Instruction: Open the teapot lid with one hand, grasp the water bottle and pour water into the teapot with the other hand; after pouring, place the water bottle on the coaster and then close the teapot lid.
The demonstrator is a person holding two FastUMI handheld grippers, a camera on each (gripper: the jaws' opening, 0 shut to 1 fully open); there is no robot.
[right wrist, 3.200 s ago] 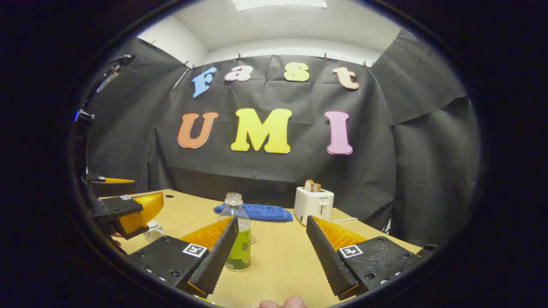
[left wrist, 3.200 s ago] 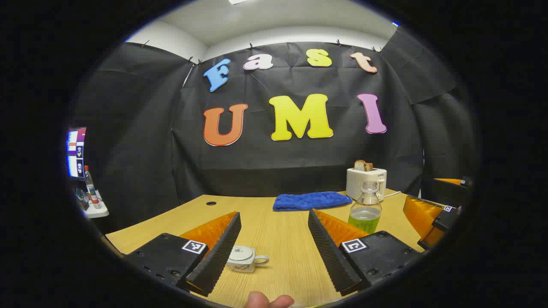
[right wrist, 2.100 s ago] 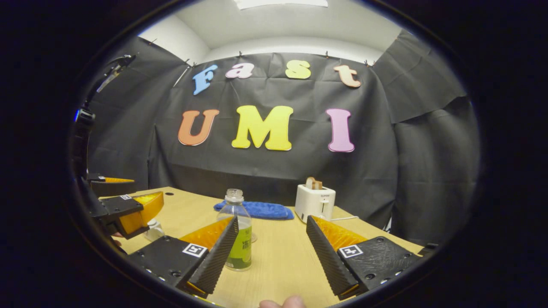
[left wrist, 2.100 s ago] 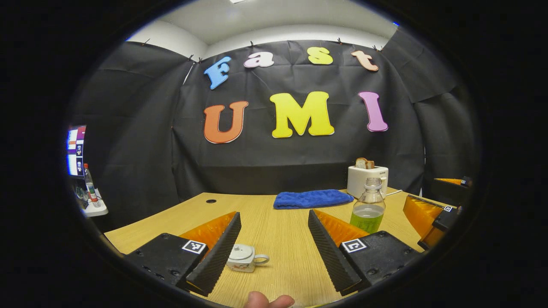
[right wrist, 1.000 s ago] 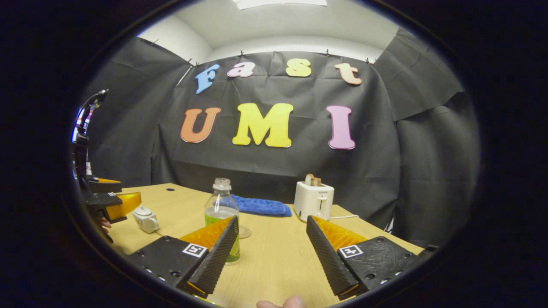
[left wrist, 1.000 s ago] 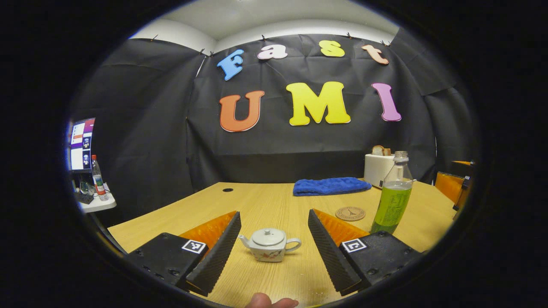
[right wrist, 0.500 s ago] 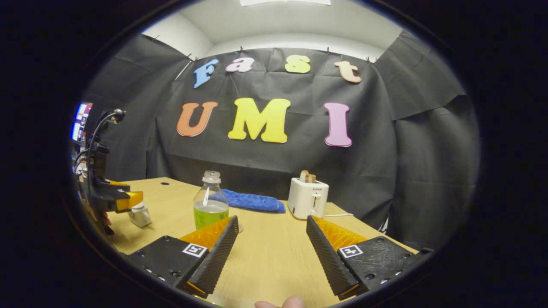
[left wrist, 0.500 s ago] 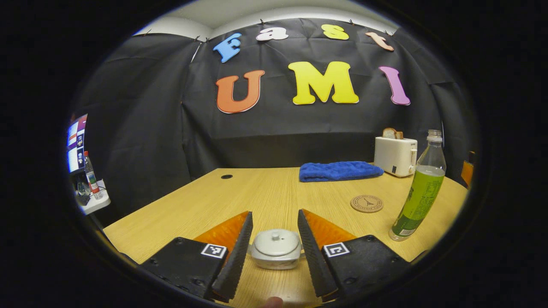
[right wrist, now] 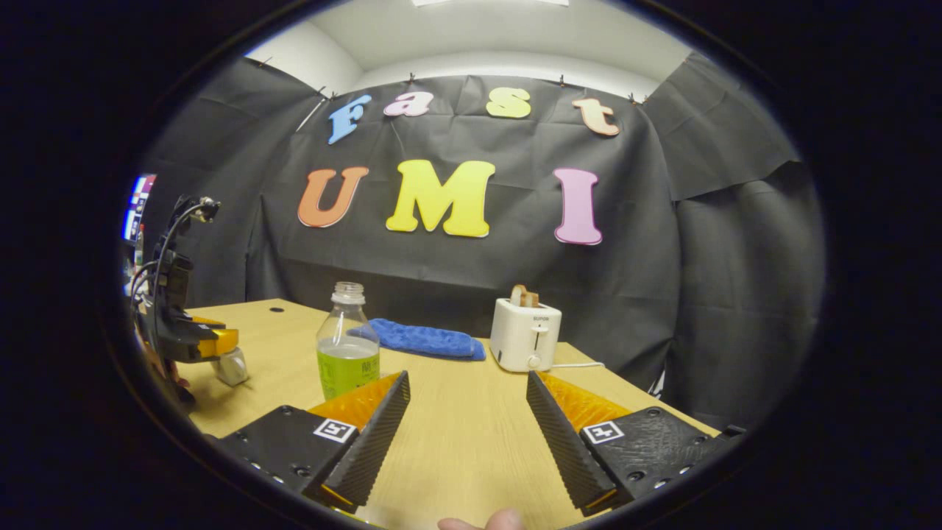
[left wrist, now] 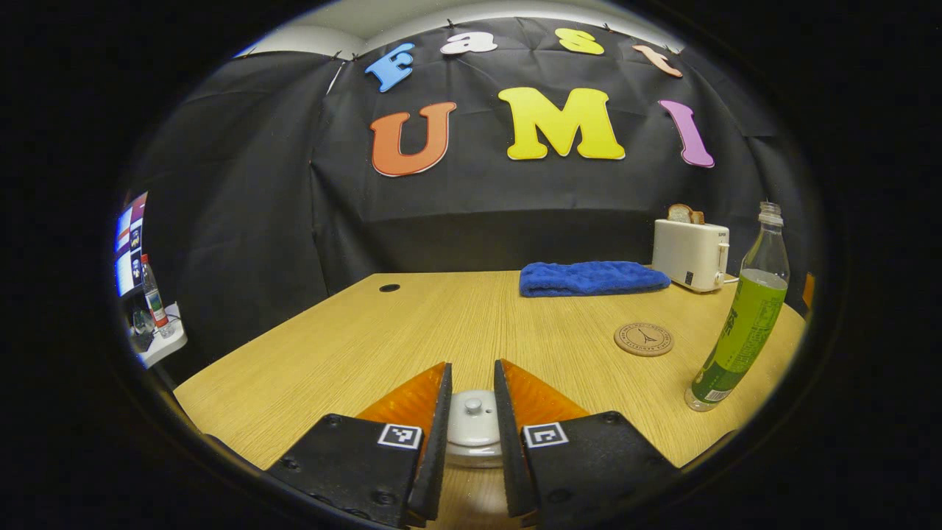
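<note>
left gripper (left wrist: 469, 427) fingers narrowed round teapot lid (left wrist: 472, 414), contact unclear | right gripper (right wrist: 466, 427) fingers spread | bottle (left wrist: 739, 320) label unreadable

1. Teapot (left wrist: 472, 430): white, plain lid.
2. Bottle (left wrist: 738, 324): clear, green liquid, green label with pale print.
3. Coaster (left wrist: 643, 339): tan, dark ring border and small dark centre motif.
4. Towel (left wrist: 591, 277): solid blue.
5. Toaster (left wrist: 689, 254): white; bread in it is brown.
6. Table (left wrist: 412, 324): light wood, fine straight grain.
7. Wall cloth: black.
</note>
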